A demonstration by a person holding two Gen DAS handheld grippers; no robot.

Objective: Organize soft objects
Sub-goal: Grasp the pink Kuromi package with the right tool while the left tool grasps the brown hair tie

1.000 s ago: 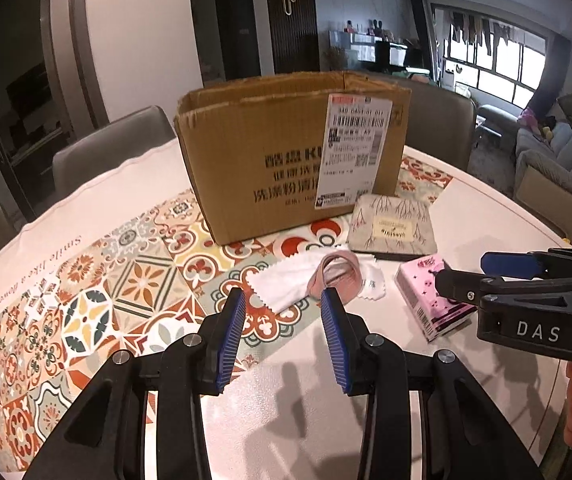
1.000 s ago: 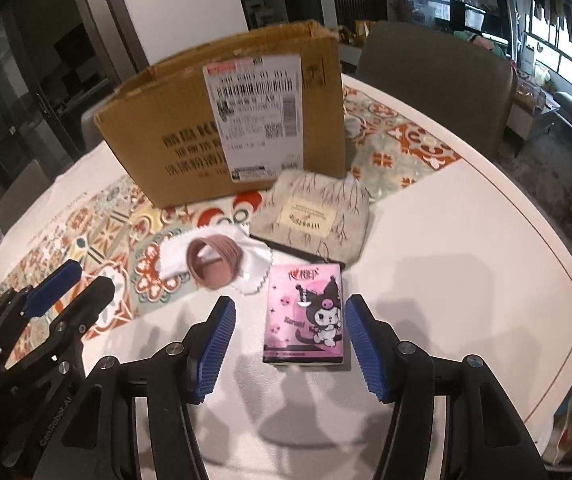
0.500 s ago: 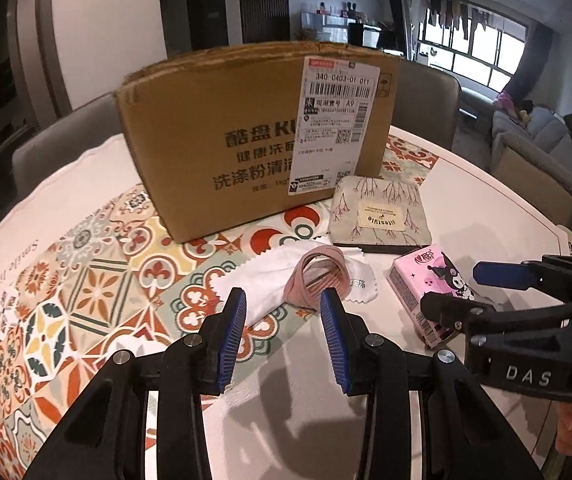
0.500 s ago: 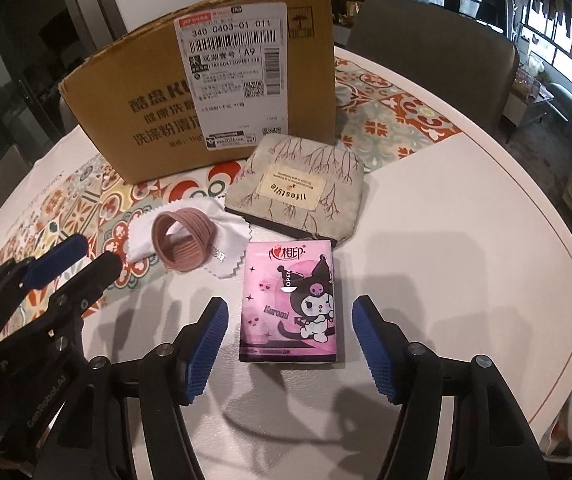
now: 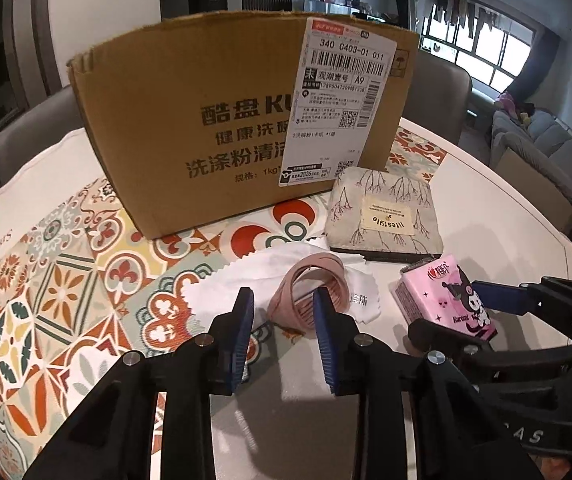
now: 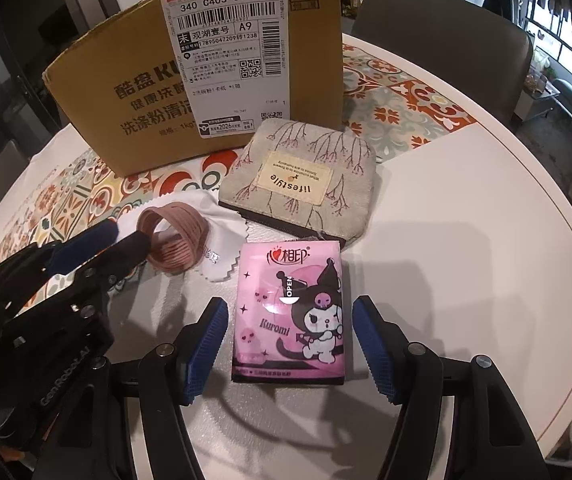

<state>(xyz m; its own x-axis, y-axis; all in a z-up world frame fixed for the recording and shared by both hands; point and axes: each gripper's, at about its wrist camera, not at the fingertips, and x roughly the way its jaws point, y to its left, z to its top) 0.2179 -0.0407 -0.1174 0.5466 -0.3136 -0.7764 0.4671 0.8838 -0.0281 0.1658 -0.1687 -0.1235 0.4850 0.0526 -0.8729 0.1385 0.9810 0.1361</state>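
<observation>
A pink bundle of hair bands lies on a white cloth. My left gripper is open, its fingertips on either side of the bundle's near end. A pink Kuromi tissue pack lies flat between the open jaws of my right gripper; contact cannot be told. A beige fabric pouch lies behind both. A cardboard box stands at the back.
The round white table has a patterned tile mat on its left half. Grey chairs stand behind the table. The table edge curves close on the right. A sofa is far right.
Both grippers have moved forward and down toward the table. The left now brackets the hair bands and the right brackets the tissue pack. Nothing on the table has moved.
</observation>
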